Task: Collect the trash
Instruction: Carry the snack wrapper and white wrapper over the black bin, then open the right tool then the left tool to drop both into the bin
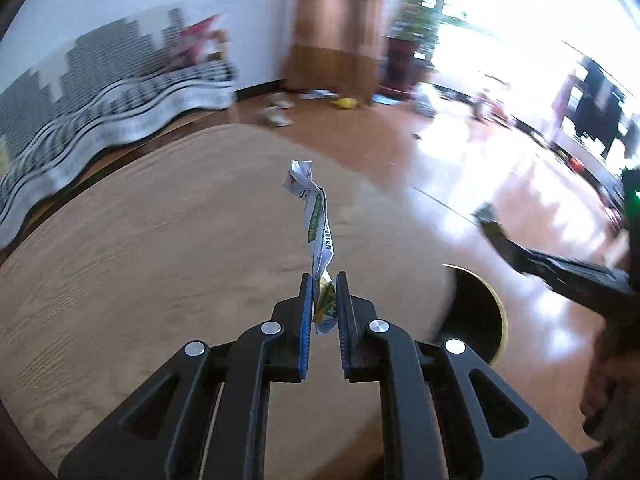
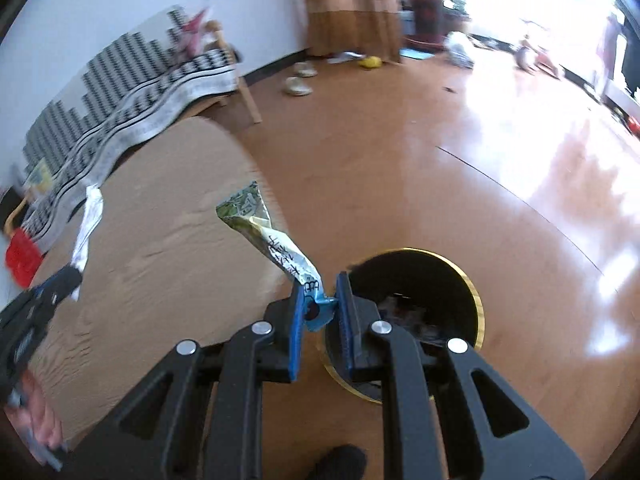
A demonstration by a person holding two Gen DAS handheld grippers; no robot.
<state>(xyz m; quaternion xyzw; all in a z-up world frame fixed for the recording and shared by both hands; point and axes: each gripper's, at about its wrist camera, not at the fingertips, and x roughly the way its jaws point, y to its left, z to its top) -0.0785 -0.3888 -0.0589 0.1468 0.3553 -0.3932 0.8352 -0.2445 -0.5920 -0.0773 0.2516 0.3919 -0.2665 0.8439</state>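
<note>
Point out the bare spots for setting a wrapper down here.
Free: the tan rug between the striped blanket and the bin, and the glossy floor beyond it. Crowded: by the curtain, with scattered litter.

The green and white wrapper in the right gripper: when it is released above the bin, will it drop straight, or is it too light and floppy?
The wrapper looks thin and crumpled, standing free from the right gripper, so it is probably very light. It may flutter rather than fall straight. The bin opens just beside the jaws, so a low release seems safer.
</note>
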